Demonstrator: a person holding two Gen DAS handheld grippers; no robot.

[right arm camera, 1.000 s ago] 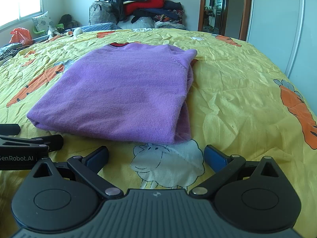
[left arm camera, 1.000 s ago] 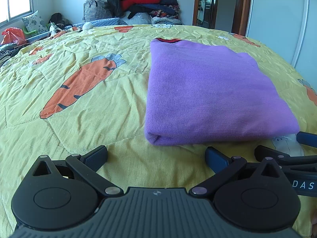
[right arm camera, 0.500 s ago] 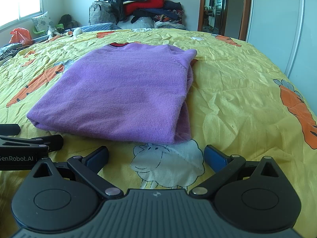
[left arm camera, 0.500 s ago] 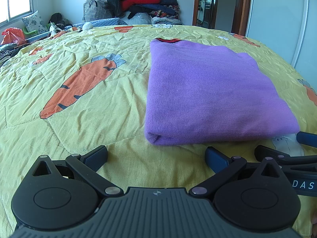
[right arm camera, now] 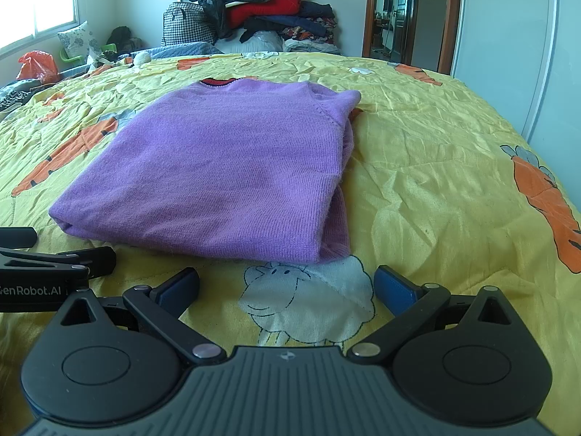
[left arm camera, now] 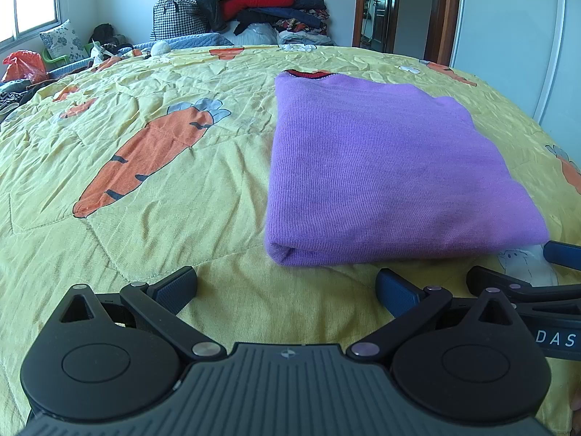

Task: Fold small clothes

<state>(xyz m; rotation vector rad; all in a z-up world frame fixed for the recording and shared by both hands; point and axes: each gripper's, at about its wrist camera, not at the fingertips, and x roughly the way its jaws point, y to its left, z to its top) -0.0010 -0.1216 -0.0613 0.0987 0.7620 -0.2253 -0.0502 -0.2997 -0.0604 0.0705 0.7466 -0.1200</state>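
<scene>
purple sweater (left arm camera: 381, 167) folded on bed (left arm camera: 145, 189) | 1 o'clock of left hand-held gripper (left arm camera: 287, 287), 11 o'clock of right hand-held gripper (right arm camera: 287, 287) | long axis 12–6 | both spread wide, empty, equally near

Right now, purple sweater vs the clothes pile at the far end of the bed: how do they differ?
The purple sweater is one garment, folded flat into a neat rectangle; the clothes pile is many garments heaped unfolded. The sweater lies close to both open grippers, left gripper and right gripper; the pile sits far back by the wall. The sweater is single-coloured; the pile mixes black, red and dark blue. Neither is being held.
</scene>
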